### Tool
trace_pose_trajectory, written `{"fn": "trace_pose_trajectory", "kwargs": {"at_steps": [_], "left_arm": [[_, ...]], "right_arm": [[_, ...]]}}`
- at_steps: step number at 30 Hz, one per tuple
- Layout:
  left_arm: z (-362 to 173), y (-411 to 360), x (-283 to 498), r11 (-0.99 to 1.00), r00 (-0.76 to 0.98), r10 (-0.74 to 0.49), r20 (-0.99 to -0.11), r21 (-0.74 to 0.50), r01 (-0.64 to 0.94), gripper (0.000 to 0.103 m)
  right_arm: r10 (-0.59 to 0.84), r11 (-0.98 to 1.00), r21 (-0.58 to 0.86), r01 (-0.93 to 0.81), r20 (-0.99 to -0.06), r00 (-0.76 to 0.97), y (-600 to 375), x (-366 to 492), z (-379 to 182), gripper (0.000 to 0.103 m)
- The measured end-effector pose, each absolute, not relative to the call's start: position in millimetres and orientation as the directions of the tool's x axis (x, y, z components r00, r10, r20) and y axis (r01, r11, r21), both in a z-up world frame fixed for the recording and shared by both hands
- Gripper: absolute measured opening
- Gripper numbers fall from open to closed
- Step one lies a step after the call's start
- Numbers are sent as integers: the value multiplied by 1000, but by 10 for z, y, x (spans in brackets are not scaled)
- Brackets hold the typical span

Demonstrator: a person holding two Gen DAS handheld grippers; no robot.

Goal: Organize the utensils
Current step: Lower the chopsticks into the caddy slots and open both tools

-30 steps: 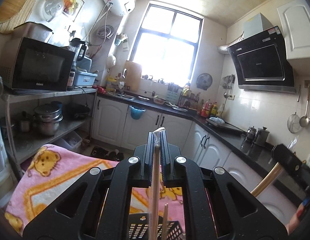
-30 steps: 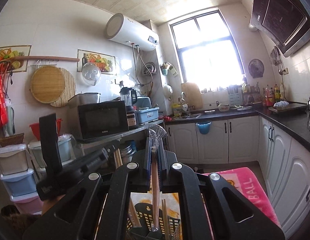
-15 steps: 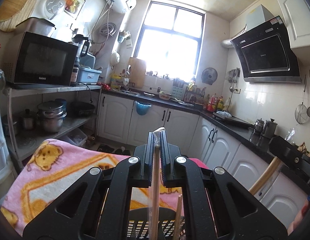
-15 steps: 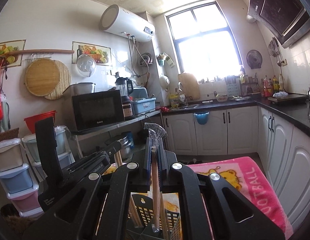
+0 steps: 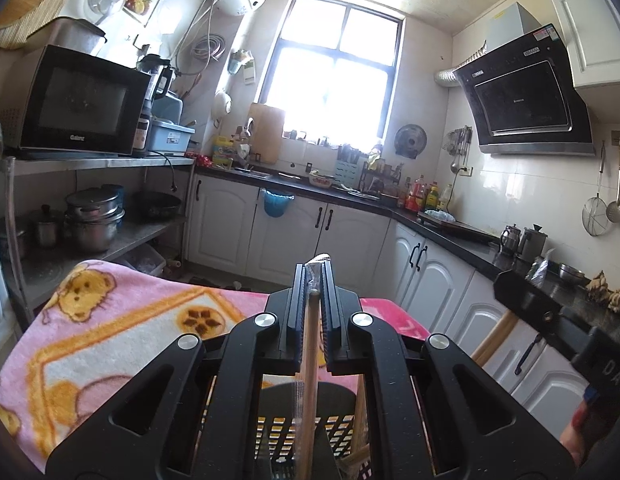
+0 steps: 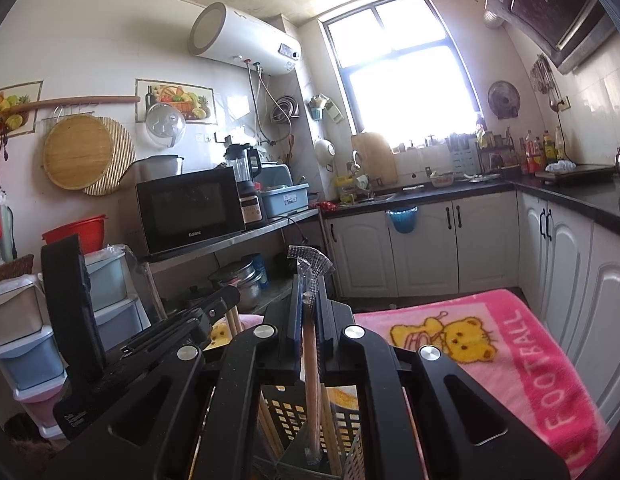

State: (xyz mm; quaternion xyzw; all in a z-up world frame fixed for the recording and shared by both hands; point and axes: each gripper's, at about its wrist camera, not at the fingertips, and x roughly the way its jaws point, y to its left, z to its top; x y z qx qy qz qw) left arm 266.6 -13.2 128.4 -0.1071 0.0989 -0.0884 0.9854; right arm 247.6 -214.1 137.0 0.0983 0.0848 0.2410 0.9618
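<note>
L gripper (image 5: 313, 294): fingers clamped on wrapped wooden chopstick (image 5: 308, 380), upright, lower end down in black slotted basket (image 5: 310, 432). More sticks in basket at right side. Basket sits on pink bear blanket (image 5: 109, 336). R gripper (image 6: 308, 294): fingers pinched on 2nd chopstick in clear plastic sleeve (image 6: 311, 376), also vertical, tip inside same basket, beside loose sticks.

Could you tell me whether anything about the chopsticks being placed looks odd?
Yes: the chopsticks in the right gripper remain in a clear plastic wrapper while going into the black basket; likewise the left gripper's.
</note>
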Motion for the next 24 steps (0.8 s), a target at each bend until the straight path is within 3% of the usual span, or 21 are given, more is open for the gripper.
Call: {"fn": "trace_pose_trajectory", "kwargs": {"at_steps": [8,10,14,19,24], "left_arm": [[1193,-121,2635,958,961,-208,-180,-236,163,4],[1182,-119,2620,957,960,-211,-186,-241,164,4],[1166,-108,2586,954,956,-215,-201,-252,161,8],[1179,-66,2535,949,951,-226,-212,-268,166,21],[1206,-47,2457,946,943,-238,-234,-276,170,32]], "right_arm": [[481,862,263,-433,-157,862,-2118,2557,1204,7],[476,865,268,-425,-166,864,-2132,2560,1173,16],[464,871,277,-407,-190,865,-2190,2555,1120,18],[454,875,296,-384,-224,862,-2284,2529,1067,31],[437,887,287,-361,-275,856,-2347,2460,1024,36]]}}
